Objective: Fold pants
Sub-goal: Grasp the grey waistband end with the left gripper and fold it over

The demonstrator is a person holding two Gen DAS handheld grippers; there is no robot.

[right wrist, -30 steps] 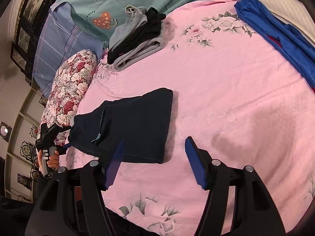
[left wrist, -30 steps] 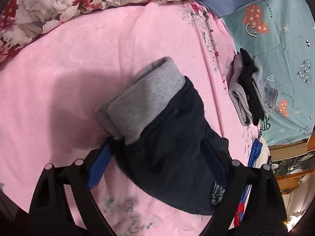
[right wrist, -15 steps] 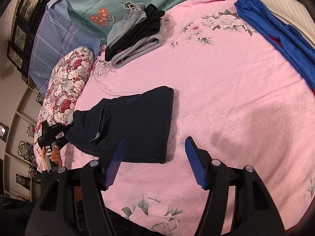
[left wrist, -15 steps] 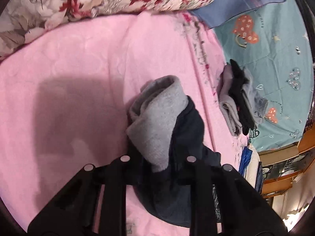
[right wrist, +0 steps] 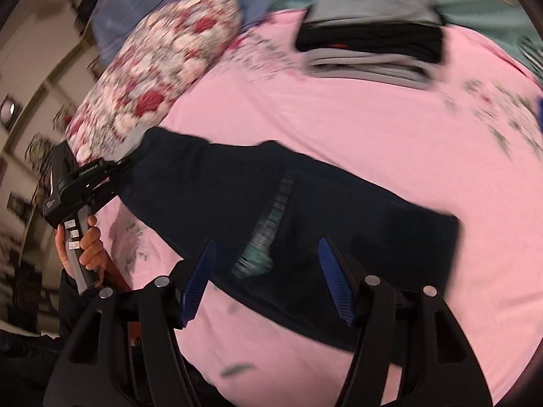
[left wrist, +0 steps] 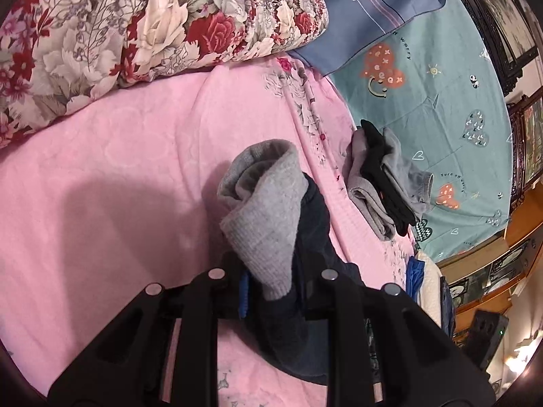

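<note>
- Pants (left wrist: 305, 237) are dark navy with a grey lining, lying on the pink bedsheet (left wrist: 101, 176) pretty much in the middle of the bed.
- Left gripper (left wrist: 275, 281) has its jaws pulled in narrow and clamped on one end of the pants, where the grey lining is turned out and bunches up right in front of the camera.
- From the right wrist view you can see that same left gripper (right wrist: 118, 166) over on the left side, biting the end of the pants (right wrist: 305, 220), with the person's hand (right wrist: 85, 247) wrapped around its handle.
- Right gripper (right wrist: 268, 278) sits fairly wide with nothing between the blue pads (right wrist: 200, 278). It hangs over the near edge of the pants, not pinching them as far as I can tell.
- That right view is smeared with blur, so fine detail is hard to read. There's a greenish label-looking patch (right wrist: 261, 244) on the dark fabric between the fingers, can't make out what it is.
- Floral quilt (left wrist: 152, 23) is rolled up along the far edge of the pink sheet.
- Small pile of grey and black clothes (left wrist: 383, 176) sits well apart from the pants, where the pink sheet meets the teal sheet (left wrist: 441, 84) with heart prints.
- Blue pillow (left wrist: 373, 0) is tucked in beside the floral quilt.
</note>
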